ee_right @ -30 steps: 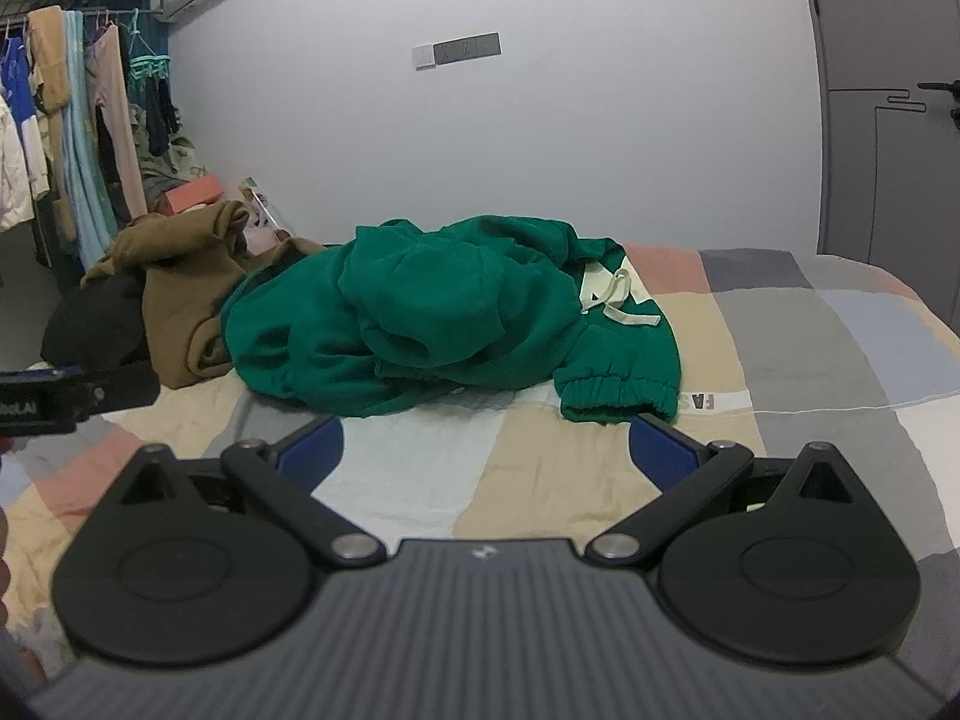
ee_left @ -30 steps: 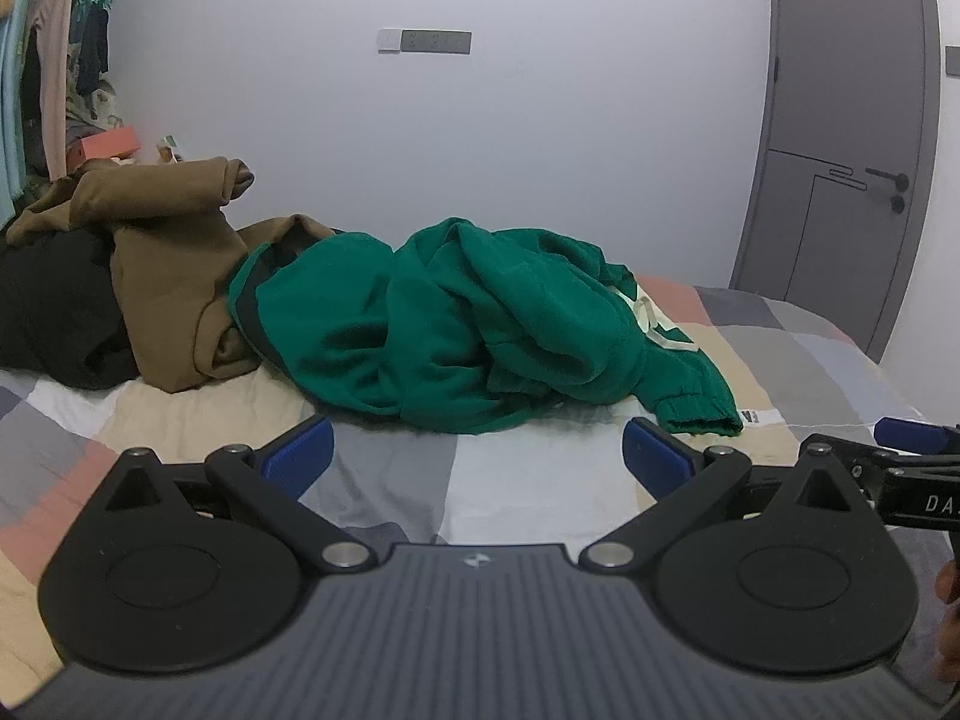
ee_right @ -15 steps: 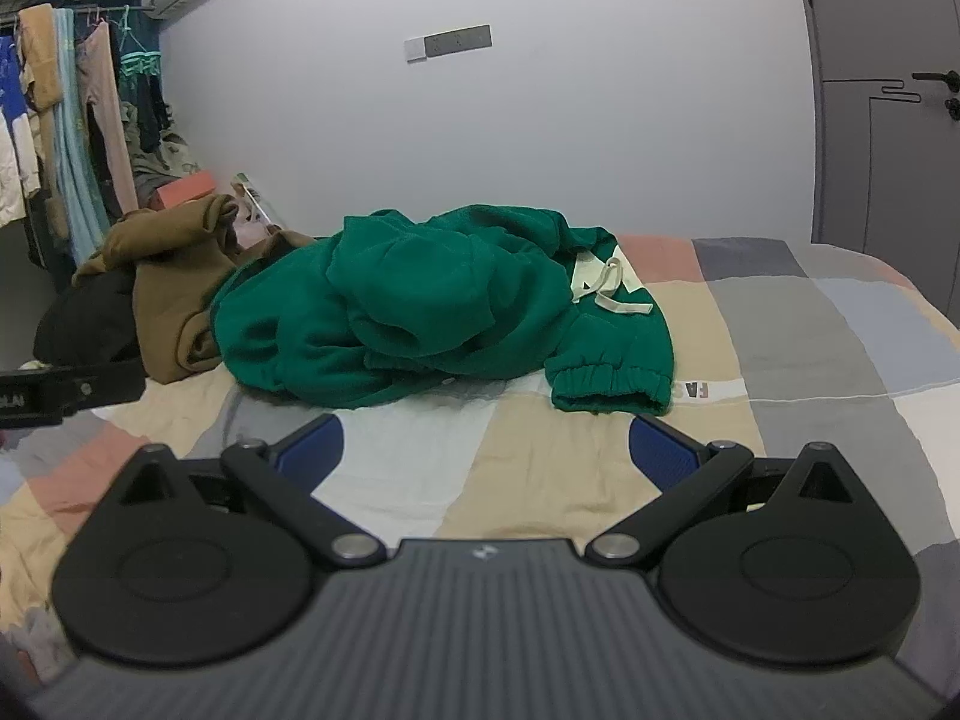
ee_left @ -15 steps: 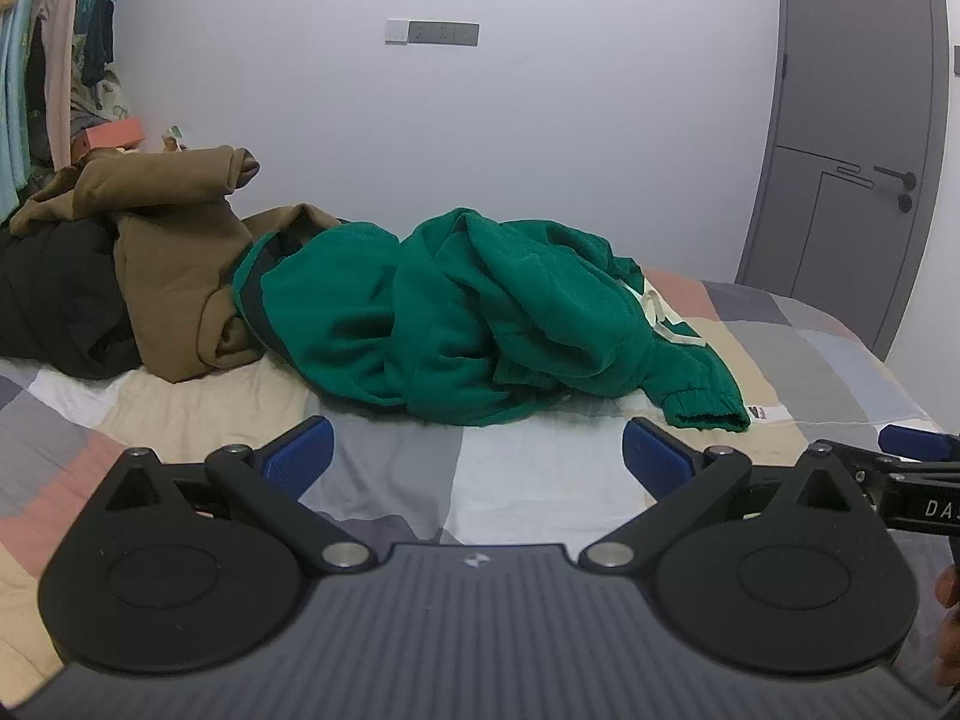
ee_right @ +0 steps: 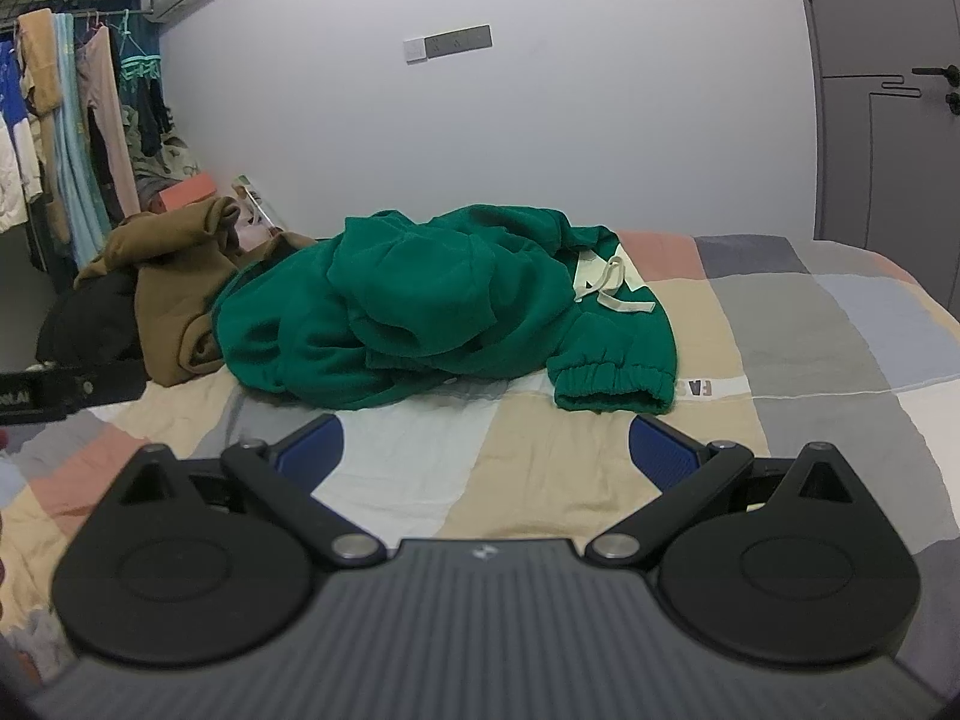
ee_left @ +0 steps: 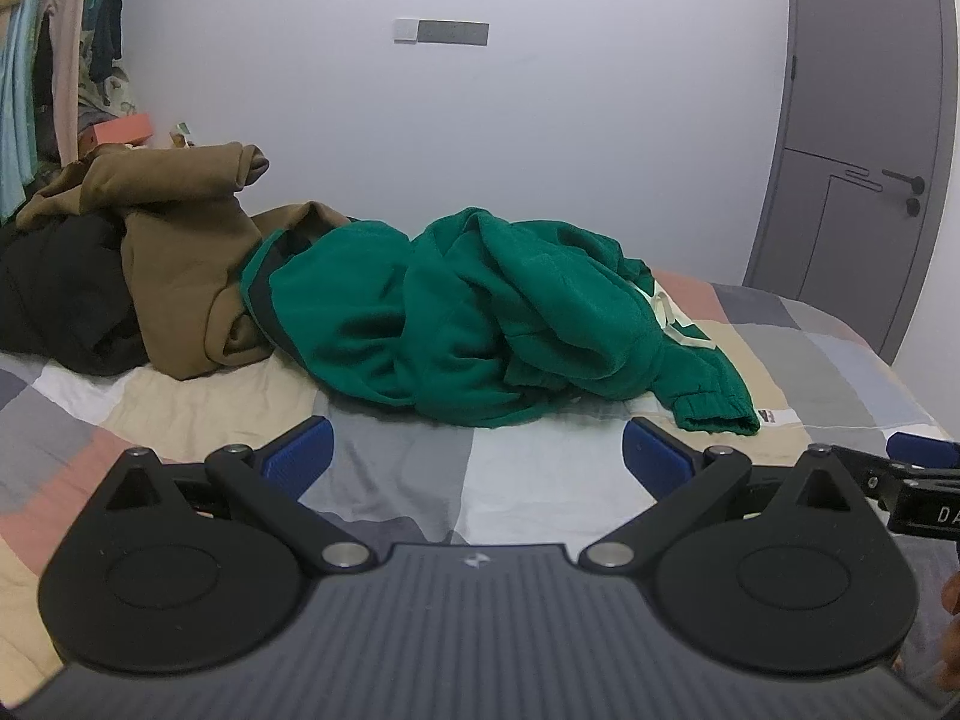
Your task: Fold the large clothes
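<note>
A crumpled green garment [ee_left: 480, 318] with a cream drawstring [ee_left: 666, 318] lies in a heap on the patchwork bed cover [ee_left: 540, 480]; it also shows in the right wrist view [ee_right: 444, 306]. One elastic cuff [ee_right: 612, 387] points toward me. My left gripper [ee_left: 477, 456] is open and empty above the cover, short of the heap. My right gripper [ee_right: 486, 450] is open and empty, also short of the heap; part of it shows at the right edge of the left wrist view [ee_left: 918, 468].
A brown garment [ee_left: 180, 252] and a black one [ee_left: 54, 294] are piled at the heap's left. Hanging clothes [ee_right: 66, 120] fill the far left. A grey door [ee_left: 864, 138] stands at the right, a white wall behind the bed.
Both views have shifted slightly; the green heap now sits a little higher and nearer in frame. Both grippers stay open and empty.
</note>
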`<state>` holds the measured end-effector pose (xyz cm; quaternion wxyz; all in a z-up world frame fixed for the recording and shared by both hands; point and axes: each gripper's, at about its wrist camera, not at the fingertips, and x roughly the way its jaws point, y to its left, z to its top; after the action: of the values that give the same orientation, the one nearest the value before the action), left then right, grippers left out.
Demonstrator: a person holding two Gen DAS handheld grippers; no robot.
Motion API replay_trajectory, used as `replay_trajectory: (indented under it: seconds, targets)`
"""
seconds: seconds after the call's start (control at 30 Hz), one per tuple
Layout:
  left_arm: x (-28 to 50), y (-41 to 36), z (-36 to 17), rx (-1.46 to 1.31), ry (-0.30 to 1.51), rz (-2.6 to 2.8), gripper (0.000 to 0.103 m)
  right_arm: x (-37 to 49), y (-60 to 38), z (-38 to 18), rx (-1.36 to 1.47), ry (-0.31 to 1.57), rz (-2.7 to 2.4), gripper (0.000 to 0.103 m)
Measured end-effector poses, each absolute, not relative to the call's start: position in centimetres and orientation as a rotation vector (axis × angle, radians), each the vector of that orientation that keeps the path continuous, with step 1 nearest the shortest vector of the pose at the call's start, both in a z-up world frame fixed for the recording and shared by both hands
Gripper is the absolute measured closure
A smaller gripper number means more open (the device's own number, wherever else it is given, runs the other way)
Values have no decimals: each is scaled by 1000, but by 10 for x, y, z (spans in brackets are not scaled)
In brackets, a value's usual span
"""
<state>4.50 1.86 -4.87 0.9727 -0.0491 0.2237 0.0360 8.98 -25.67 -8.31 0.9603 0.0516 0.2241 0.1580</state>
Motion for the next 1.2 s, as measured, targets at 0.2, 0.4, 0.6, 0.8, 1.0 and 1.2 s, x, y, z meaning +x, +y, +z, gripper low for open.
replay_trajectory:
  seconds: [0.2, 0.4, 0.6, 0.8, 1.0, 1.2]
  targets:
    - [48, 20, -51, -117, 463, 51, 0, 89, -258, -83, 119, 454, 310, 0]
    - [47, 18, -52, -105, 454, 54, 0, 89, -263, -83, 133, 451, 311, 0]
    - [49, 16, -54, -97, 463, 50, 0, 91, -262, -84, 130, 448, 315, 0]
    - [53, 14, -56, -88, 471, 46, 0, 95, -259, -91, 114, 475, 316, 0]
    - [53, 12, -56, -83, 469, 52, 0, 94, -257, -92, 104, 480, 329, 0]
    - [53, 12, -56, -77, 468, 58, 0, 92, -256, -91, 86, 466, 326, 0]
